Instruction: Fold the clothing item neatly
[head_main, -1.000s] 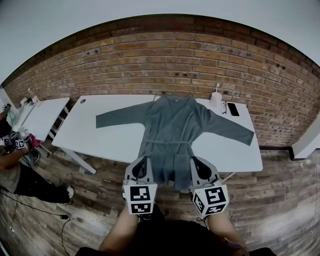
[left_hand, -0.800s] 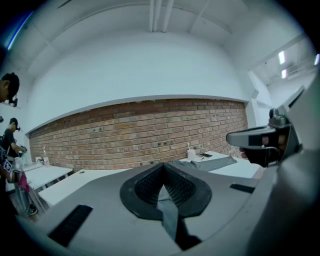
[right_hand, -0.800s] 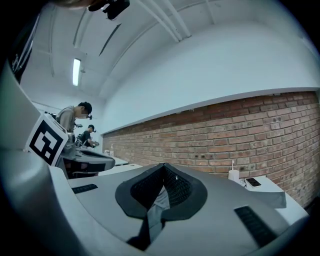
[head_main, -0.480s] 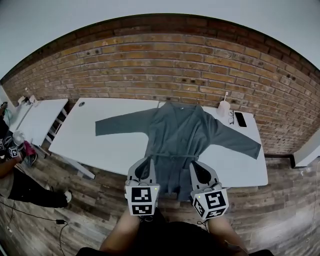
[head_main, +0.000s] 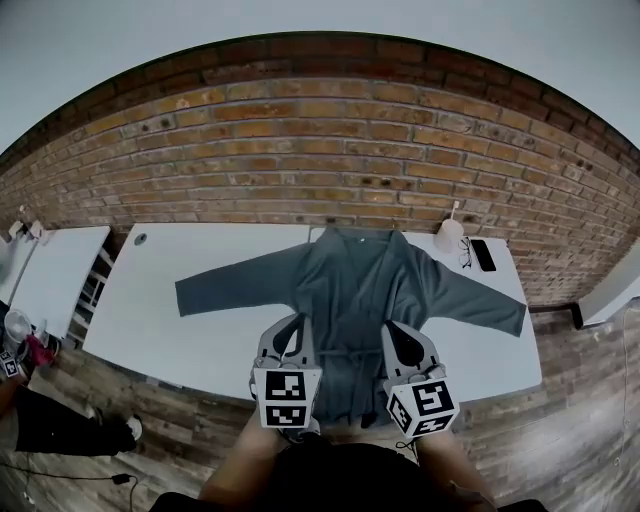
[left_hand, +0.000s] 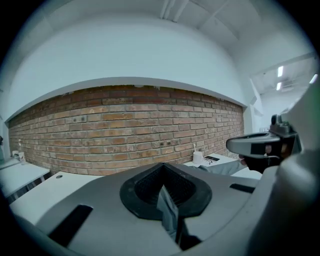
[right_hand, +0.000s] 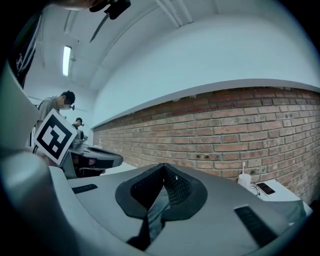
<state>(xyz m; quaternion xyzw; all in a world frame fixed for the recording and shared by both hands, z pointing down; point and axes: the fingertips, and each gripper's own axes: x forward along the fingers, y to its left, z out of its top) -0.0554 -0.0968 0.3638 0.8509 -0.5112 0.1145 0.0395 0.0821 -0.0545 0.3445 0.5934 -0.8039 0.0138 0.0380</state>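
Observation:
A grey-green robe (head_main: 350, 290) lies front-up on the white table (head_main: 200, 330), sleeves spread left and right, belt across the waist. Its lower part reaches the table's near edge. My left gripper (head_main: 292, 325) is at the robe's lower left side and my right gripper (head_main: 398, 330) at its lower right side. In the left gripper view the left gripper (left_hand: 162, 175) is shut with a strip of robe cloth (left_hand: 167, 207) pinched between the pads. The right gripper (right_hand: 162, 172) is likewise shut on a fold of cloth (right_hand: 156, 210).
A white cup (head_main: 448, 236), glasses (head_main: 466, 255) and a phone (head_main: 485, 254) sit at the table's far right corner. A brick wall (head_main: 330, 150) runs behind. A second white table (head_main: 50, 280) stands to the left, with a person (head_main: 20, 350) beside it. Wooden floor lies below.
Both grippers, still shut on the robe, have moved together toward the table and wall. The table and robe now sit closer and more central in the head view.

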